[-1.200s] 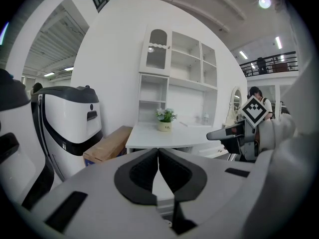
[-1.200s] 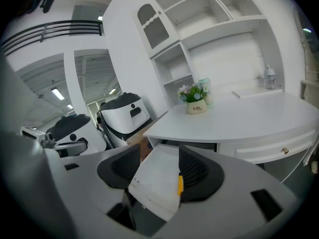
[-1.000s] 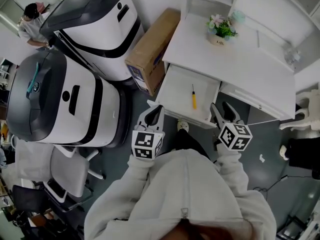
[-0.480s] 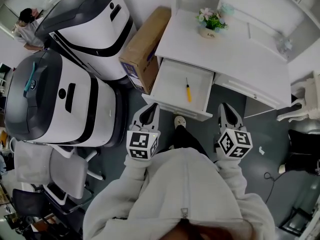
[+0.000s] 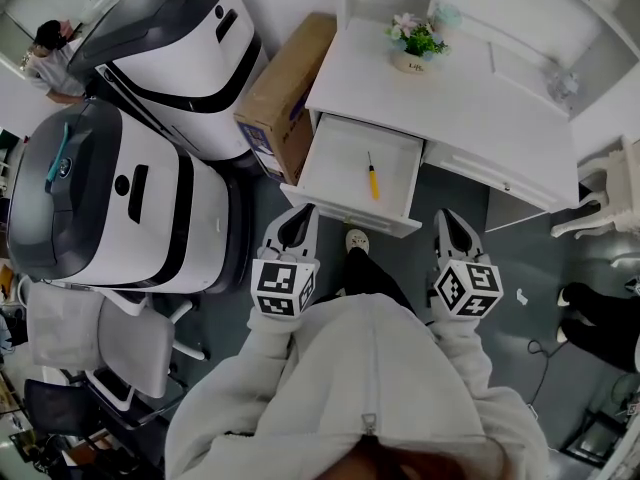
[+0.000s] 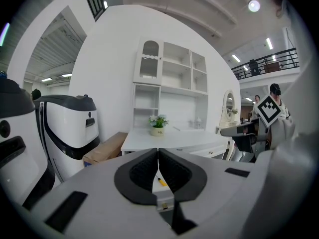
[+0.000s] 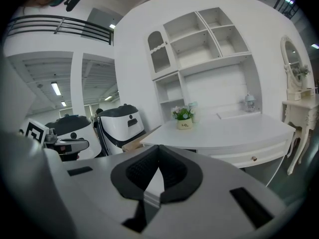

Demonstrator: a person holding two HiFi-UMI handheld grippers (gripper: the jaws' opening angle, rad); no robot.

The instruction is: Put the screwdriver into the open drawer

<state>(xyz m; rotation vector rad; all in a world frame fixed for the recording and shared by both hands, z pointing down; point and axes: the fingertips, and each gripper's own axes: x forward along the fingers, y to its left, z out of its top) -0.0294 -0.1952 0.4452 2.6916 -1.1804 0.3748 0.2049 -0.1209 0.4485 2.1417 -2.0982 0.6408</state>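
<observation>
A small screwdriver (image 5: 372, 177) with a yellow handle lies inside the open white drawer (image 5: 340, 163) of the desk; a bit of it also shows between the jaws in the left gripper view (image 6: 160, 181). My left gripper (image 5: 302, 214) hangs just in front of the drawer's left corner, jaws shut and empty. My right gripper (image 5: 449, 220) is to the right of the drawer, in front of the desk's closed drawer (image 5: 500, 180), shut with nothing held. Both grippers point at the desk.
A white desk (image 5: 470, 98) with a hutch carries a small flower pot (image 5: 412, 46). A cardboard box (image 5: 285, 88) leans left of the drawer. Two large white-and-grey machines (image 5: 120, 183) stand at left, an office chair (image 5: 130, 353) below them. A white chair (image 5: 605, 193) is at right.
Both grippers have drawn back from the drawer toward me. The right gripper's jaws have shut. The screwdriver stays in the drawer.
</observation>
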